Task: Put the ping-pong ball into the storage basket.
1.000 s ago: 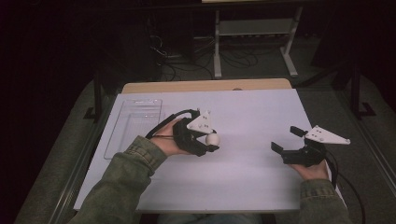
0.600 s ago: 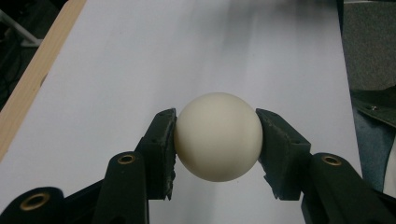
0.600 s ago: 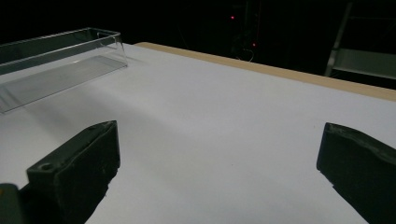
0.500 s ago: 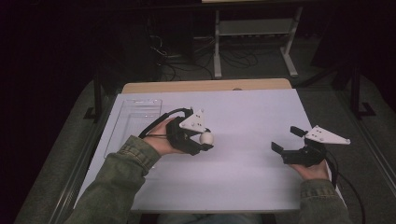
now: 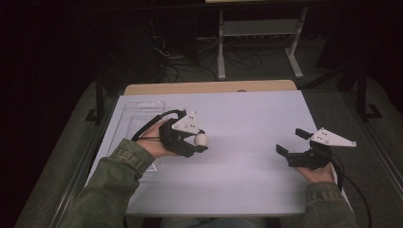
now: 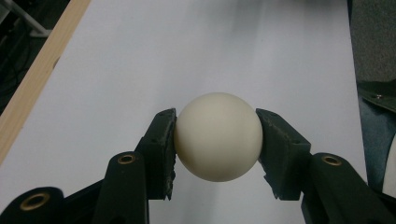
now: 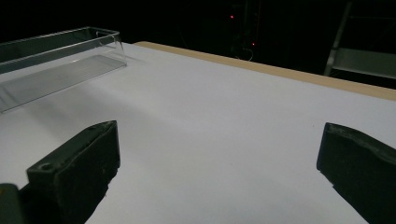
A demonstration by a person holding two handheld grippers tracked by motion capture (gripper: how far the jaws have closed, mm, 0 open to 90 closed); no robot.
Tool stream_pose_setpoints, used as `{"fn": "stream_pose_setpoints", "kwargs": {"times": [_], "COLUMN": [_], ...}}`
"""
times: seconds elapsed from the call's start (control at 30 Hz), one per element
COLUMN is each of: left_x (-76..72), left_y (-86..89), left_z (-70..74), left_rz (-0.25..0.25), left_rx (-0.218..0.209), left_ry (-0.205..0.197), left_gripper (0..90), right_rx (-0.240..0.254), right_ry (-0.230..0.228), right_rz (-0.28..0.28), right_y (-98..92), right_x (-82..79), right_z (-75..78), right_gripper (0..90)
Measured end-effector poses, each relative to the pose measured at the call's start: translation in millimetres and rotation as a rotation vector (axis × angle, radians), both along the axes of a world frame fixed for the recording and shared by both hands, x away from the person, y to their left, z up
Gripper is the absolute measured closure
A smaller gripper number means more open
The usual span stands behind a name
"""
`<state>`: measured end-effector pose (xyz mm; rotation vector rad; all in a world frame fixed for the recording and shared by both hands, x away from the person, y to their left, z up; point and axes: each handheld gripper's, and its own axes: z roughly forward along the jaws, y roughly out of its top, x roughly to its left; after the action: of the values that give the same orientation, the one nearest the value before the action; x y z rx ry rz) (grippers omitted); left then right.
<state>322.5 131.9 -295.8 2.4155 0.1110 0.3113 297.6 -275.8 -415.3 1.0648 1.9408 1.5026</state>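
A cream-white ball [image 5: 202, 139] [image 6: 217, 136] is pinched between the two black jaws of my left gripper [image 5: 200, 140] [image 6: 217, 140], which is shut on it just above the white table top [image 5: 247, 123], left of centre. In the left gripper view both pads [image 6: 164, 149] press the ball's sides. My right gripper [image 5: 291, 142] [image 7: 219, 158] rests low at the right side of the table, jaws wide open with nothing between them. A sleeved forearm comes in behind each gripper.
A clear plastic tray [image 5: 135, 116] [image 7: 56, 60] lies along the table's left edge, just behind the left hand. A wooden strip [image 5: 209, 87] borders the far edge. Beyond the table stand a dark floor, cables and a metal rack [image 5: 259, 33].
My left gripper has carried the ball a little to the left, toward the clear tray. The right gripper has stayed where it was.
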Motion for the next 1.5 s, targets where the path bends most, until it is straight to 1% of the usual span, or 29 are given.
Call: {"fn": "stream_pose_setpoints", "kwargs": {"times": [0.13, 0.3, 0.33, 0.87, 0.97, 1.0, 1.13, 1.3, 1.33, 1.5], "left_x": [1.1, 0.9, 0.6, -1.4, -1.4, -1.6, -1.3, -1.7, -2.0, -2.7], "left_y": [4.8, 10.5, 11.9, 38.9, 42.9, 44.1, 50.4, 57.1, 61.0, 67.3], "left_z": [1.1, 0.0, -0.3, -1.7, -1.5, -1.5, -0.9, -2.2, -3.1, -3.6], "left_rz": [0.011, 0.018, 0.022, 0.075, 0.083, 0.089, 0.102, 0.113, 0.124, 0.138], "left_rx": [-0.01, -0.005, -0.01, -0.029, -0.027, -0.034, -0.04, -0.037, -0.044, -0.056], "left_ry": [-0.002, -0.004, -0.003, -0.004, -0.01, -0.009, -0.012, -0.017, -0.013, -0.016], "left_gripper": [50.5, 50.5, 50.6, 50.5, 50.5, 50.5, 50.6, 50.5, 50.6, 50.5], "right_rx": [-0.003, -0.001, -0.002, -0.004, -0.006, -0.005, -0.004, -0.005, -0.007, -0.008], "right_ry": [-0.001, -0.004, -0.003, -0.002, -0.002, -0.002, -0.003, -0.002, -0.002, 0.0], "right_rz": [-0.003, -0.005, -0.005, -0.005, -0.005, -0.005, -0.006, -0.005, -0.003, -0.003], "right_y": [-0.1, -0.6, -0.5, 0.0, 0.2, 0.2, -0.1, -0.2, 0.3, 0.5], "right_x": [0.0, -0.2, -0.2, -0.3, -0.2, -0.2, -0.5, -0.4, -0.4, -0.2], "right_z": [0.1, 0.3, 0.2, 0.1, 0.0, 0.0, 0.2, 0.1, 0.0, -0.2], "right_gripper": [0.0, 0.0, 0.0, 0.0, 0.0, 0.0, 0.0, 0.0, 0.0, 0.0]}}
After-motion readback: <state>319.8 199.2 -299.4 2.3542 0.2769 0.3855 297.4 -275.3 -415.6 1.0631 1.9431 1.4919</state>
